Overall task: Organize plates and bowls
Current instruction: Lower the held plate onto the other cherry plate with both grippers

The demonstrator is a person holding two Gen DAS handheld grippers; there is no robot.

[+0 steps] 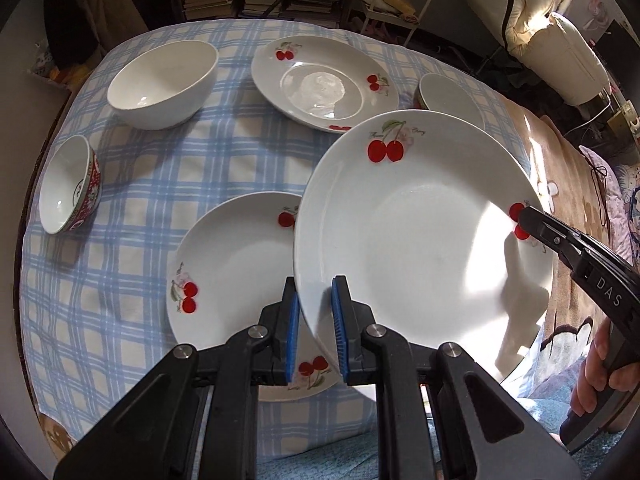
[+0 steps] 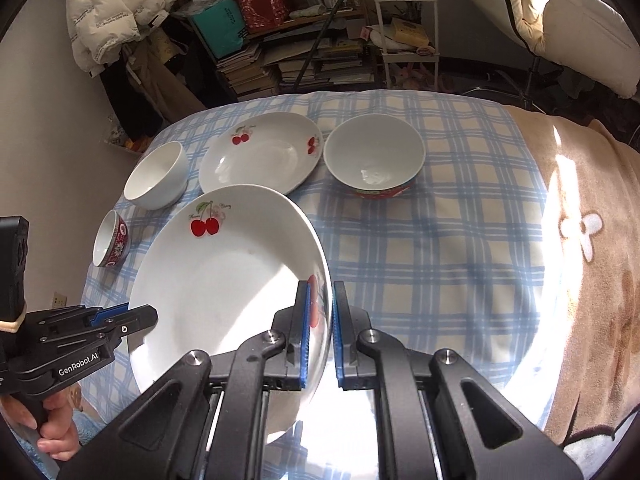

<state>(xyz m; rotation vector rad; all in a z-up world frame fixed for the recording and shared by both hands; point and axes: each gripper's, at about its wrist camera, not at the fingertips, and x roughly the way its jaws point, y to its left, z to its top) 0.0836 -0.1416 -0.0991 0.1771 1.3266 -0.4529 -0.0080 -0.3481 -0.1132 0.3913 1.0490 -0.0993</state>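
plate (image 1: 420, 240), white glazed ceramic with cherries: stiff, slick, breakable, fairly heavy. held tilted above the checked cloth (image 1: 160, 168), over another plate (image 1: 236, 280). left tool (image 1: 314, 332) and right tool (image 2: 320, 332) each clamped on opposite rim edges, the sensible hold.

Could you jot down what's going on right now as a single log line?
step: carrying cherry plate | left claw: shut on near rim | right claw: shut on opposite rim | plate: lifted, tilted above checked cloth

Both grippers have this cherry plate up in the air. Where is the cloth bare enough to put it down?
The widest bare cloth runs right of the held plate, nearer than the red-rimmed bowl. A smaller patch lies between the white bowl and the near plate. The far row is crowded.
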